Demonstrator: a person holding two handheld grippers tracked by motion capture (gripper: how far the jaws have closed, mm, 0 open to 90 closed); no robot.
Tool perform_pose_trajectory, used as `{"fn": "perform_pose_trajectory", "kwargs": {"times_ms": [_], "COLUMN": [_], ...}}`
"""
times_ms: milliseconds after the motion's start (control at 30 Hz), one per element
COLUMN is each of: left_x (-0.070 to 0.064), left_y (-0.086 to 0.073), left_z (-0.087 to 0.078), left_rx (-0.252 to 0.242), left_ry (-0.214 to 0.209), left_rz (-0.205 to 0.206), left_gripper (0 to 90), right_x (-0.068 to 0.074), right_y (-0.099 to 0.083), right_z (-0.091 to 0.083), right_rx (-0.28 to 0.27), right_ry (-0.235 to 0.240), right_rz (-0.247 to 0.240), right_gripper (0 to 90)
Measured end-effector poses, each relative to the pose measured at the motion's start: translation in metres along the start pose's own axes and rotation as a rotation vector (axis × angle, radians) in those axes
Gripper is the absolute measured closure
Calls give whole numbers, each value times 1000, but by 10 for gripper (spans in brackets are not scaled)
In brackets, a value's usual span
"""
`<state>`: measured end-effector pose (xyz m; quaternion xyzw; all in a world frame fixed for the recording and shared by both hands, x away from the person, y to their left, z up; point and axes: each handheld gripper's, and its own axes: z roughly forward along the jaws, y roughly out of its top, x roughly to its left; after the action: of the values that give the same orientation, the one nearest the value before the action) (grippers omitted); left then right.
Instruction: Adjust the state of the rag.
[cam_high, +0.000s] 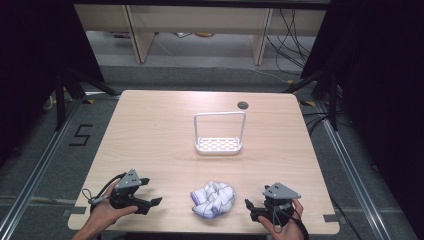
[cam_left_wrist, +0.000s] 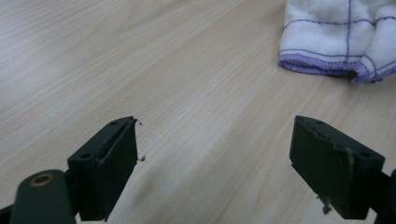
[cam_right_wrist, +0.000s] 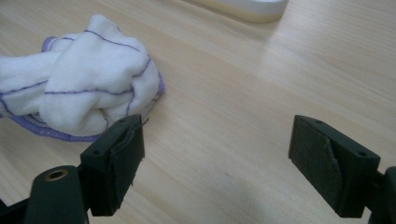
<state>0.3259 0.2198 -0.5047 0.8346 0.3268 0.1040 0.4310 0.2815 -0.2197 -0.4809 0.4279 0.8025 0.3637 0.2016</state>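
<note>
Opening step by the look of it: crumpled cloth (cam_high: 213, 199) bunched at the near table edge, between both tools; left gripper (cam_high: 148, 195) spread wide, empty; right gripper (cam_high: 248, 209) likewise agape, nothing held; next, probably closing in and pinching a hem.

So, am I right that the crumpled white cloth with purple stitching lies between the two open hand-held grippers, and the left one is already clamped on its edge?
Not quite: the left hand-held gripper is not clamped on anything. The left gripper view shows its jaws wide apart over bare wood, the crumpled white cloth with purple stitching lying clear ahead. The rest holds: the cloth lies between both open hand-held grippers.
</note>
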Motion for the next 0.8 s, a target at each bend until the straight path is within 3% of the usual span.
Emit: {"fn": "perform_pose_trajectory", "kwargs": {"times_ms": [100, 133, 200, 300, 367, 500, 567, 600, 667, 800], "left_x": [-1, -2, -5, -7, -14, -26, -28, -34, -41, -53], "left_y": [0, 1, 2, 3, 4, 8, 10, 12, 14, 19], "left_z": [0, -1, 0, -2, 0, 2, 2, 4, 9, 20], "left_rx": [-10, 5, -16, -23, -46, -61, -44, -31, -47, -29], "left_ry": [-6, -10, -26, -47, -96, -148, -166, -163, -189, -212], "left_rz": [-9, 10, -11, -2, -19, -21, -10, 18, 23, 82], "left_gripper": [147, 148, 149, 160, 162, 164, 165, 166, 176, 219], "right_x": [4, 5, 6, 9, 14, 21, 25, 28, 34, 46], "right_y": [3, 3, 4, 6, 10, 15, 17, 18, 19, 23], "right_z": [-4, -4, -5, -8, -12, -17, -17, -17, -17, -15], "right_rx": [2, -5, -11, -1, -21, -44, -49, -54, -47, -48], "right_ry": [15, 26, 34, 49, 58, 100, 113, 125, 145, 191], "right_rz": [14, 10, -9, 1, -5, -37, -51, -67, -74, -112], "right_gripper": [214, 220, 228, 235, 253, 278, 302, 318, 330, 374]}}
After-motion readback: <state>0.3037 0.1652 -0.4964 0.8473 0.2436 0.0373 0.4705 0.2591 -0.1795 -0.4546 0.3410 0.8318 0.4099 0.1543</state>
